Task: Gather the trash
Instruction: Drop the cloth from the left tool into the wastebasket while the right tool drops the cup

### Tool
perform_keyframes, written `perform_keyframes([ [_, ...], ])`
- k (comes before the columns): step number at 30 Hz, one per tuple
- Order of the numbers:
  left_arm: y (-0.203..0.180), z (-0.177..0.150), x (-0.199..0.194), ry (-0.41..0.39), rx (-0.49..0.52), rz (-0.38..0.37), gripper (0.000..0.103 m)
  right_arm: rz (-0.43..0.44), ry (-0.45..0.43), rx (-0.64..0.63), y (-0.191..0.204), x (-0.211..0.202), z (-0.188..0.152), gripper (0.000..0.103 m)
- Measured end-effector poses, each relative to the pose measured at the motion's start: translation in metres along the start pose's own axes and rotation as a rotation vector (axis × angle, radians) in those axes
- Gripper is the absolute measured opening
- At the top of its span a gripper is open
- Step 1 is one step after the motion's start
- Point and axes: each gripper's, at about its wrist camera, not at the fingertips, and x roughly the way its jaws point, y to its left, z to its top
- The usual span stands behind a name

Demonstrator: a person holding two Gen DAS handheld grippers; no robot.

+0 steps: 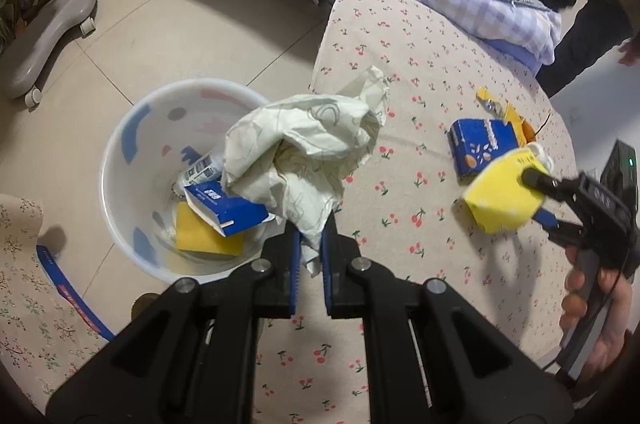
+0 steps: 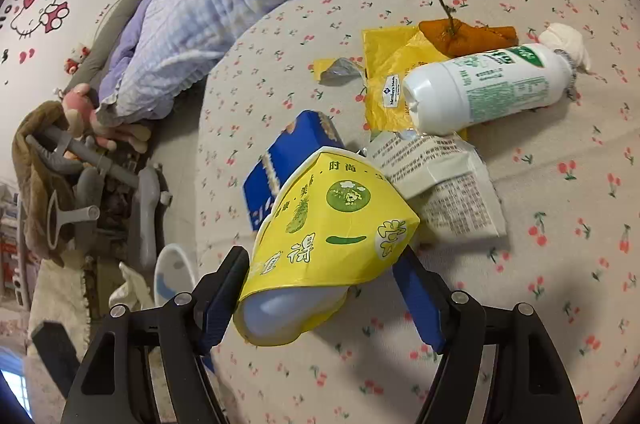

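The left tongs (image 1: 310,248) pinch shut on crumpled paper (image 1: 304,152), light and soft, above the bin (image 1: 120,160). The right tongs (image 2: 320,288) are half open around a yellow cup (image 2: 332,240); it crushes easily, so grip its middle gently.

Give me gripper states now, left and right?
Left gripper: shut on the crumpled paper, held above the bin.
Right gripper: jaws around the yellow paper cup, closed on it, lifted off the table.

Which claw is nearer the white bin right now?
Left. The left claw, clamped on crumpled paper, hangs at the white bin's rim. The right claw holds a yellow cup over the table, farther away.
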Motion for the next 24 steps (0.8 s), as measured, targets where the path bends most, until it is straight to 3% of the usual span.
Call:
perform_keyframes([
  [13,0.007,0.001,-0.016,-0.032,-0.03,-0.042,0.01,0.029,-0.07,-0.066,0.001,-0.062,-0.021,0.075],
  [24,0.056,0.001,-0.012,-0.004,-0.125,0.002,0.011,0.068,-0.031,-0.178,0.052,-0.041,-0.032,0.075],
])
